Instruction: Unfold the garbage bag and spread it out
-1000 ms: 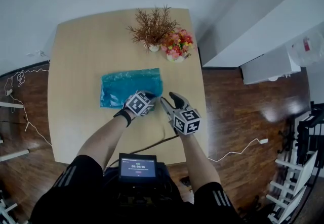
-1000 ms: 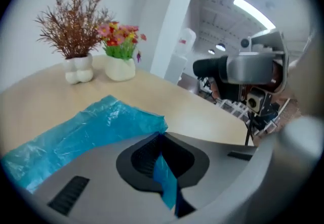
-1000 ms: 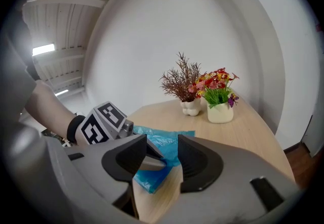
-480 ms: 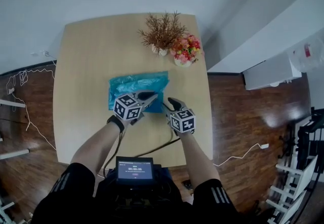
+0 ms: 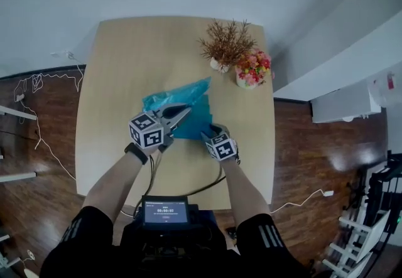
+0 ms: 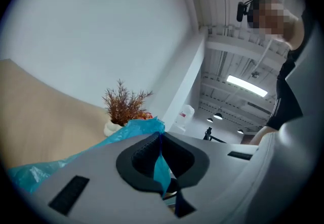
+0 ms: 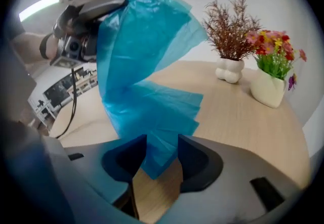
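Note:
The blue garbage bag (image 5: 191, 110) is partly raised off the wooden table (image 5: 125, 63), still folded in layers. My left gripper (image 5: 178, 112) is shut on the bag's upper edge and holds it up; in the left gripper view the thin blue film (image 6: 161, 160) is pinched between the closed jaws (image 6: 160, 139). My right gripper (image 5: 215, 129) is at the bag's near right corner. In the right gripper view its jaws (image 7: 162, 153) stand apart, and the bag's lower folded corner (image 7: 158, 147) hangs between them. The bag (image 7: 144, 66) rises from there to the left gripper (image 7: 98, 10).
A vase of dried reddish twigs (image 5: 227, 44) and a pot of coloured flowers (image 5: 252, 68) stand at the table's far right. A small screen (image 5: 166, 211) sits near my body, with a dark cable (image 5: 188, 187) over the table's near edge. Wood floor surrounds the table.
The left gripper has lifted the bag's edge off the table, up and to the left. The right gripper has moved in to the bag's near corner, its jaws still apart.

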